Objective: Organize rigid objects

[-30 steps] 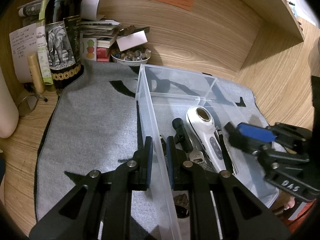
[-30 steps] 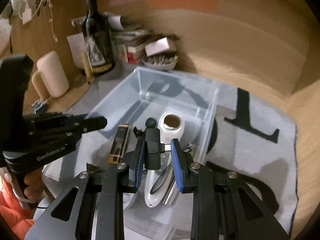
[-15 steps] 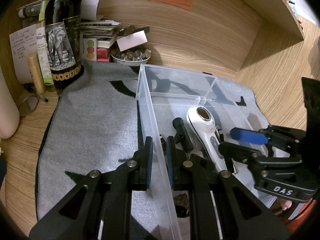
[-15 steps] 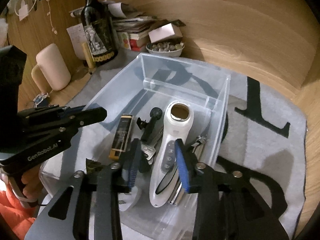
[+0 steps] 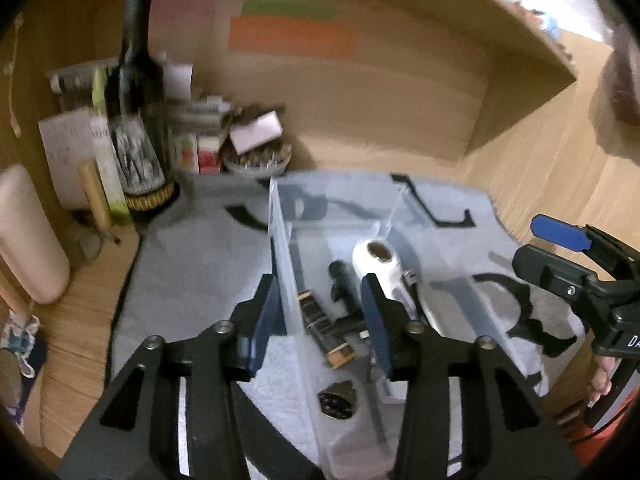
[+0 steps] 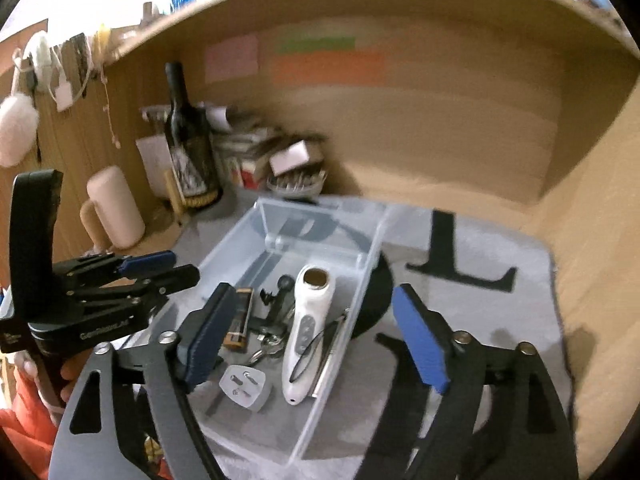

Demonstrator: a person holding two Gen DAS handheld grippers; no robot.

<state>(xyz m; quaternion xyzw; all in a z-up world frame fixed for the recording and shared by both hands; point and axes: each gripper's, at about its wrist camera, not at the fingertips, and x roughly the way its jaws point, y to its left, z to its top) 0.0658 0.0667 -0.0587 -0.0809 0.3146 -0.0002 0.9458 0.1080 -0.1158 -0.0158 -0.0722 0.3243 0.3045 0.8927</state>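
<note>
At the far left of the right wrist view a pale pink cylinder [image 6: 116,208] stood on the wooden desk [image 6: 592,280], and just right of it a dark wine bottle [image 6: 188,140] stood upright before a heap of books and papers [image 6: 248,148]. A small bowl [image 6: 296,182] of blurred bits sat next to that heap, close to the far end of the clear plastic box [image 6: 368,280].

The left gripper [image 5: 320,320] hung above the box's near left wall, its jaws opening, one finger outside the wall and one over the inside, with no pad pressing on anything. A hand [image 6: 72,368] held its handle low at the left edge.

The box rested on a grey mat [image 6: 500,312] with black lettering. Inside it lay, from left to right, a black and gold bar [image 6: 240,320], a black tool with a round knob [image 6: 280,296], a white plug adapter [image 6: 246,386] nearer the camera, a white handheld device [image 6: 306,328] with grey buttons, and thin metal pieces [image 6: 332,344] against the right wall.

The right gripper [image 6: 316,340] hovered over the box's near end, its jaws opening wide and holding nothing; the white device lay below the gap, well clear of both pads.
</note>
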